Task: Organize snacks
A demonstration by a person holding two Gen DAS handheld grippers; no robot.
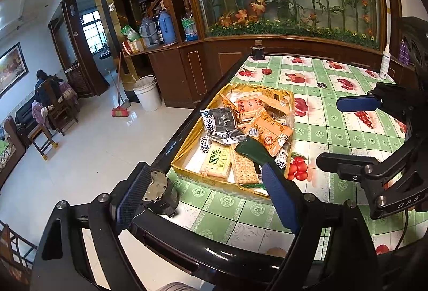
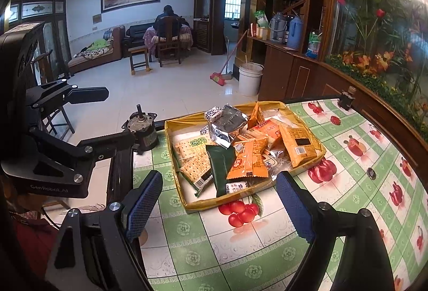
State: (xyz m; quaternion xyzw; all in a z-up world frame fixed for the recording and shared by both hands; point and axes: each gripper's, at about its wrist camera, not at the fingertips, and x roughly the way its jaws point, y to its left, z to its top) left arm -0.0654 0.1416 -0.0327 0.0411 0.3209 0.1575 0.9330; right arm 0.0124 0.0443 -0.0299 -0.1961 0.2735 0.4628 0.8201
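Observation:
A shallow gold tray (image 1: 214, 182) (image 2: 227, 202) sits near the table's corner, heaped with snacks. Among them are a silver packet (image 1: 222, 125) (image 2: 227, 126), orange packets (image 1: 270, 133) (image 2: 248, 160), a dark green packet (image 1: 254, 153) (image 2: 222, 165) and cracker packs (image 1: 218, 161) (image 2: 191, 150). My left gripper (image 1: 206, 170) (image 2: 115, 117) hovers open at the tray's near-left corner with nothing between its blue pads. On the other side, my right gripper (image 2: 219, 178) (image 1: 345, 130) is also open and empty, just short of the tray's front rim.
The table (image 1: 240, 213) (image 2: 214, 251) has a green checked fruit-print cover and a black edge. A small motor (image 1: 157, 189) (image 2: 141, 133) stands at its corner. A dark bottle (image 1: 258, 50) (image 2: 346, 98) and a white bottle (image 1: 385, 61) stand at the far edge. Beyond, a person sits at another table.

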